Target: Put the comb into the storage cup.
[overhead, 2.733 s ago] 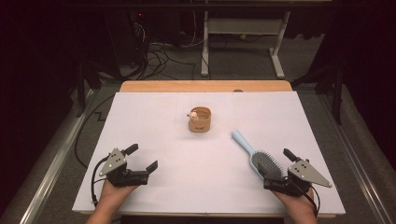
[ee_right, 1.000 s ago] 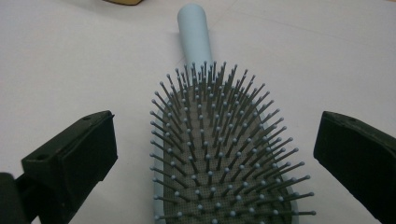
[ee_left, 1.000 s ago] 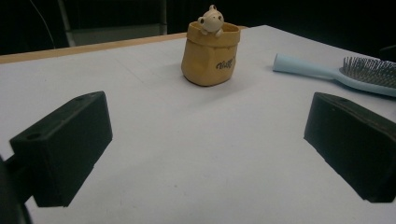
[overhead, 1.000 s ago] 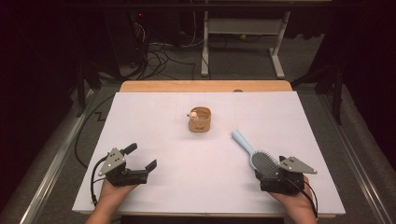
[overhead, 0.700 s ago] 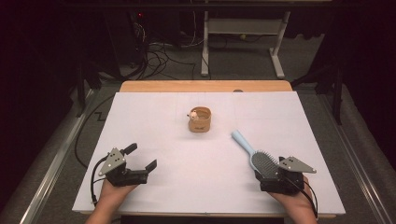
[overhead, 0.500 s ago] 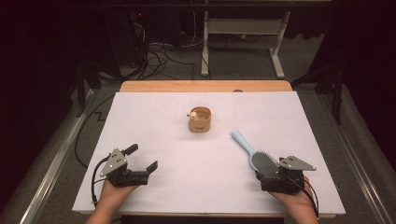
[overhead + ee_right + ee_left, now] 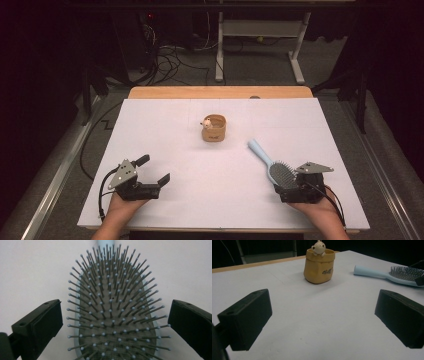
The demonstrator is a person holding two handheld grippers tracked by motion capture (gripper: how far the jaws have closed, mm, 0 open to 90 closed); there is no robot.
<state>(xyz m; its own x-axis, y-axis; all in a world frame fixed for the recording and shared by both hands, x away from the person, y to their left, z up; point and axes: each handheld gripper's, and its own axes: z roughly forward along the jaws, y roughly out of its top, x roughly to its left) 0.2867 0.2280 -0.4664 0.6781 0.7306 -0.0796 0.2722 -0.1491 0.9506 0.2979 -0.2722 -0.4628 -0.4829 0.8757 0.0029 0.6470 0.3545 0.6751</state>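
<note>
A light blue hairbrush [image 7: 276,170] lies bristles up at the right front of the white table top [image 7: 165,127], handle pointing toward the far left. My right gripper [image 7: 285,184] is open with its jaws on either side of the brush head [image 7: 112,305], a gap showing at each side. At the left front, my left gripper [image 7: 153,169] stands open over bare table with nothing between its jaws. The left gripper view looks past my left gripper [image 7: 319,312] at a small tan pouch [image 7: 319,266] with a little figure on its rim, and at the hairbrush [image 7: 387,275] farther right.
The tan pouch [image 7: 215,128] stands upright in the middle of the table, well beyond both grippers. A wooden strip [image 7: 220,92] runs along the far edge. Behind the table are a metal stand [image 7: 260,30] and cables on a dark floor.
My right gripper has shifted left and turned onto the brush head, which now sits between its jaws. The left gripper, brush and pouch have stayed put.
</note>
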